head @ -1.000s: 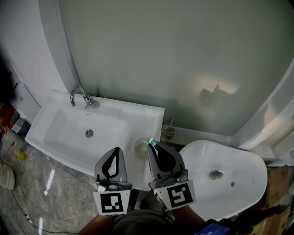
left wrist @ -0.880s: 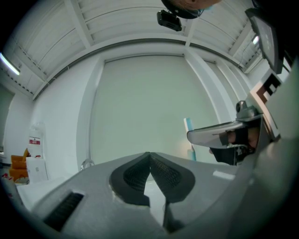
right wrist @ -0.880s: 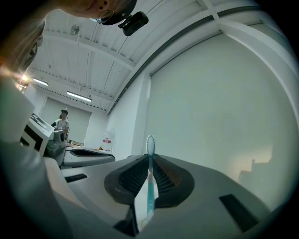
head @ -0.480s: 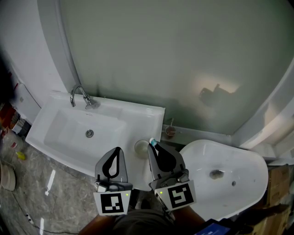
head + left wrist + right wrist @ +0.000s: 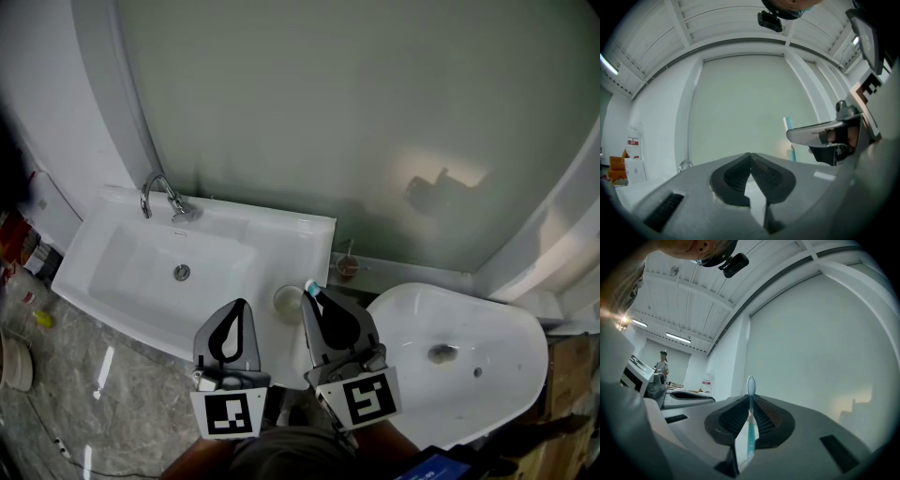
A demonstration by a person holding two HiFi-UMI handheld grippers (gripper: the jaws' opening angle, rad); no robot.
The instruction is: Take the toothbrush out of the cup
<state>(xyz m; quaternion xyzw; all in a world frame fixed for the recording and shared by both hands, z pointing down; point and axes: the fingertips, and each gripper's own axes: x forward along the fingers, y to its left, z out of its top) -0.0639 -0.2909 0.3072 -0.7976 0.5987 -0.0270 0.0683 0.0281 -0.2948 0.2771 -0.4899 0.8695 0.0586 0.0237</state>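
Toothbrush [image 5: 750, 427]: clamped upright between the pads of your right gripper [image 5: 751, 401], with the bristle head above the jaw tips and the teal handle running down between them. Cup [image 5: 287, 300]: on the sink counter [image 5: 300, 239], just beside the right jaw tips at their 10 o'clock; no view shows whether the handle's tail clears its rim. Left gripper [image 5: 750, 159]: jaws pressed together on nothing, at 9 o'clock of the right. Risk: swinging sideways with the tail still inside could tip the cup, and slackening could drop the thin handle.
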